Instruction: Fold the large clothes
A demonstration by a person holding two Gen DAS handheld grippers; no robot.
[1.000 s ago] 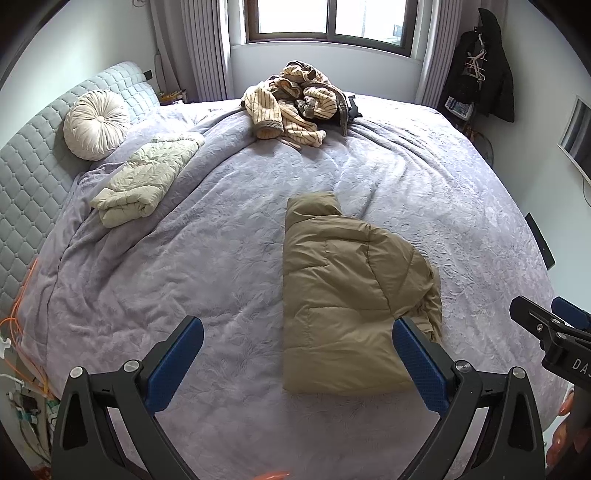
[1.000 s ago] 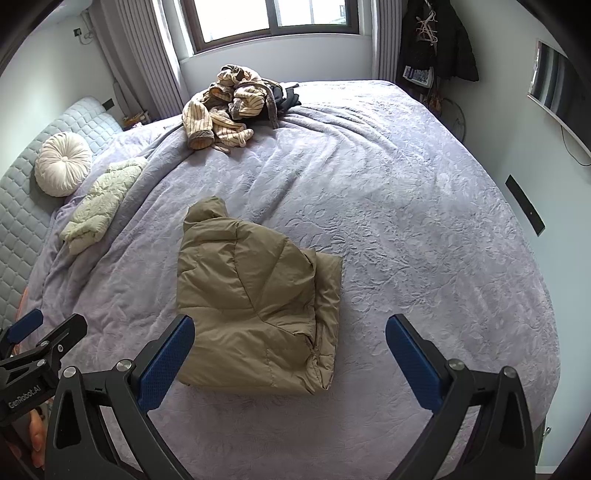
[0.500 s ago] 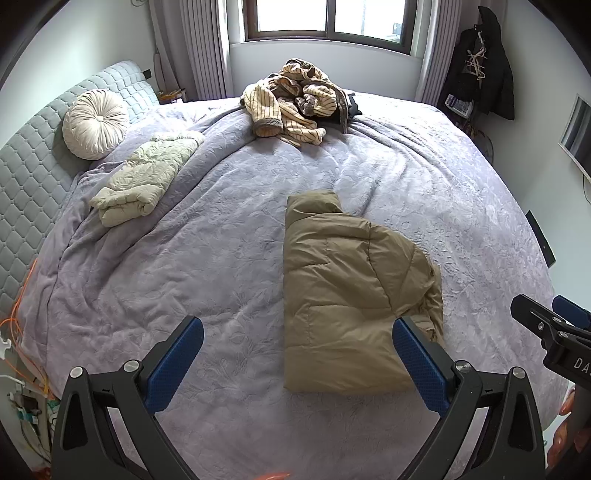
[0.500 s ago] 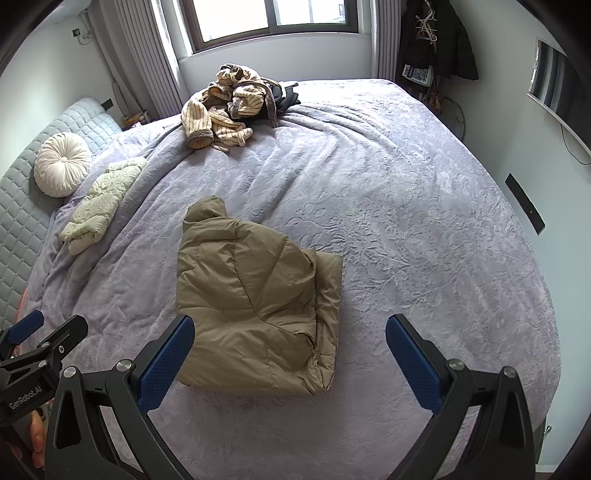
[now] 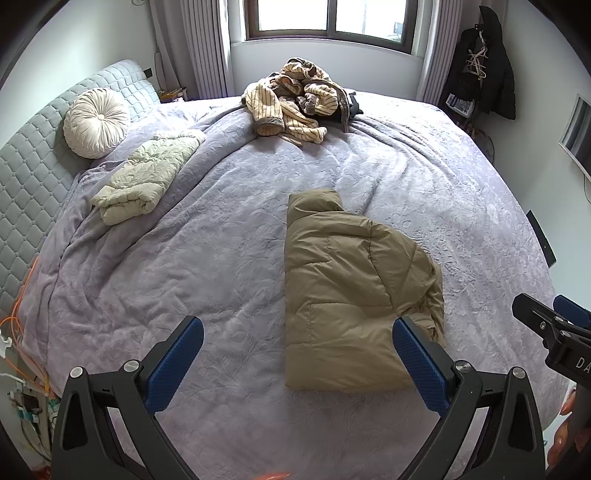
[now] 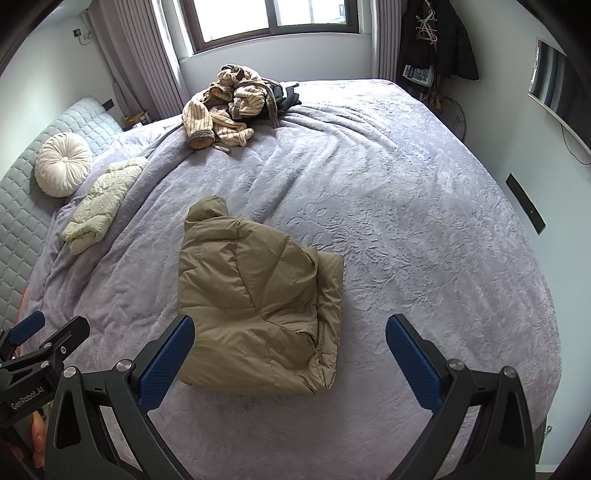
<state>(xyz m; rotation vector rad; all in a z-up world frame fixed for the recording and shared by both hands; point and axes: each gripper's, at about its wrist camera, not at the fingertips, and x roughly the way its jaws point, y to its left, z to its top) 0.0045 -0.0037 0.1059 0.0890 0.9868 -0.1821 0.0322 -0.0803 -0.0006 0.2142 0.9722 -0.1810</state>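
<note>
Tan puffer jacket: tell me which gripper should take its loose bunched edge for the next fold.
Probably the right gripper. The tan puffer jacket has its bunched edge between the open fingers there, whereas that edge sits at the far right of the left gripper.

Place: home bedroom.
Evidence: large bed [image 5: 229, 258] under lilac quilt, ahead of both jaws; quilted headboard [image 5: 33, 162] and round cushion [image 5: 96, 123] far left; curtained window [image 5: 325, 18] beyond; dark coat [image 5: 495, 70] hanging far right.
</note>
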